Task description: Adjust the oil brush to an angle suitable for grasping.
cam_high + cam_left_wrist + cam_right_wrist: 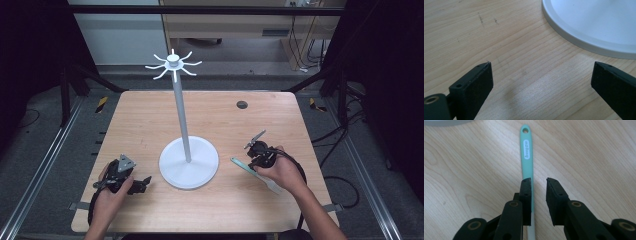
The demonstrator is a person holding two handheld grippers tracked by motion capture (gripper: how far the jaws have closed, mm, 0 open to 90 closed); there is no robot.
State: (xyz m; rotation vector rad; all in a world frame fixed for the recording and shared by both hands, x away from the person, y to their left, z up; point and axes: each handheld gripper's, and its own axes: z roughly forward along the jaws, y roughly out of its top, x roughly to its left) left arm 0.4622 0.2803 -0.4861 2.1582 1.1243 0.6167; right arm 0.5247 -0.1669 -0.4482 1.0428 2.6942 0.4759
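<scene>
Nothing hangs on the white stand (188,165) yet. The right tongs (539,182), narrowly parted, straddle the teal utensil (527,150) lying near the tabletop's right edge; left tongs (541,75) gape wide, empty.

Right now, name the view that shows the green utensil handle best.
The right gripper view: the green handle, with its hanging hole and label, runs up from the right gripper. The high view shows it small beside the right hand.
</scene>
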